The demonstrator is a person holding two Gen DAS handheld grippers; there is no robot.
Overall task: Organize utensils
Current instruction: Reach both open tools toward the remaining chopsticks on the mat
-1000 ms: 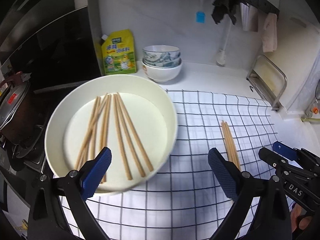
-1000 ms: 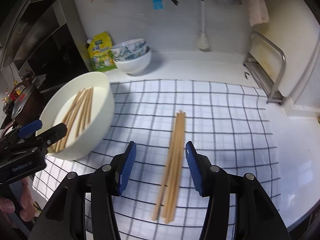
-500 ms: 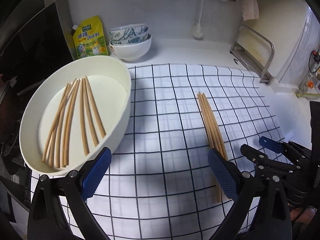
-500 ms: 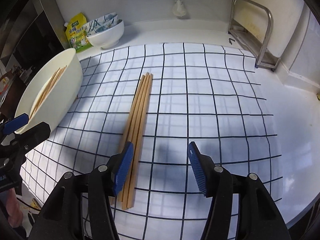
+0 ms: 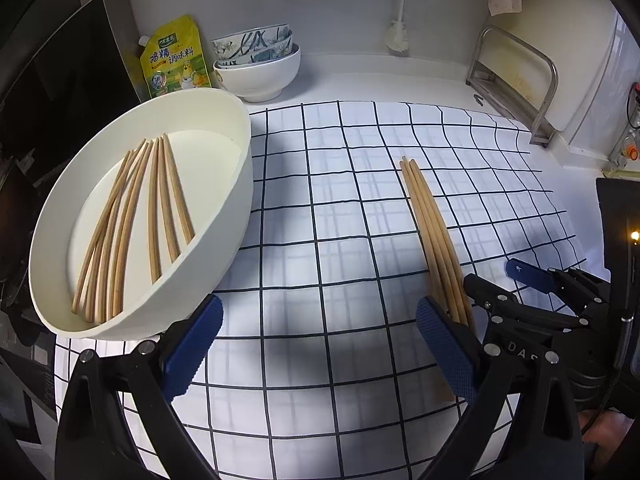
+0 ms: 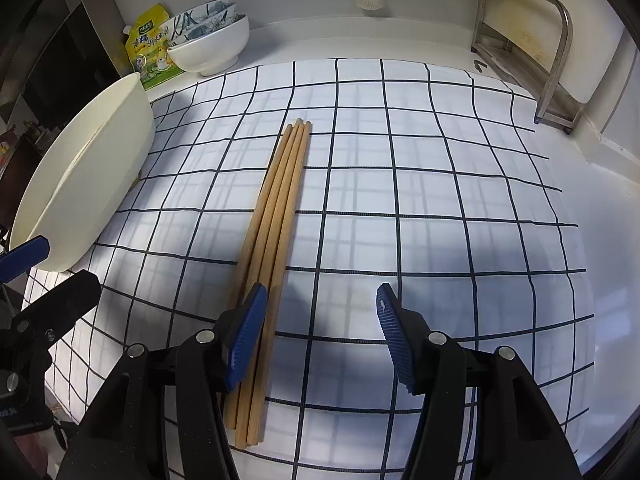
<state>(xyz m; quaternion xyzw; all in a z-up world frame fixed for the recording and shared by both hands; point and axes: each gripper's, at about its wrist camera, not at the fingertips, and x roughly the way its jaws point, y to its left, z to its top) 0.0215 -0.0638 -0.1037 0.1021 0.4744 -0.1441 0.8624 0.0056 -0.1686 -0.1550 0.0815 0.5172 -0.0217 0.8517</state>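
Chopsticks (image 6: 276, 240): one tidy bundle lies flat on the checked cloth (image 6: 440, 184) on the bench, well apart from the white basin (image 5: 240, 184) at the cloth's left edge, which holds a looser batch (image 5: 132, 220). Bundle's long axis runs away from both cameras toward the back wall, tips together at the far end, butt ends nearest the cameras. Right gripper (image 6: 320, 336) is the closer one: jaws apart with nothing between them, having just been opening a little. Its left pad (image 6: 244, 336) sits over the bundle's near end, so the sticks lie at the left edge of the gap, not centred, and run roughly along the direction the gripper points. My read is that a grab needs a small shift left to straddle them, squeezing across the bundle's width. Left gripper (image 5: 320, 348) is also wide apart and empty, over bare cloth between basin and bundle; the bundle passes just behind its right pad (image 5: 444, 344). Can't tell whether the right pad touches the sticks or hovers just above; fisheye hides the height. Bowls (image 5: 260, 64) and a yellow pouch (image 5: 176, 60) stand at the back, clear of all this.
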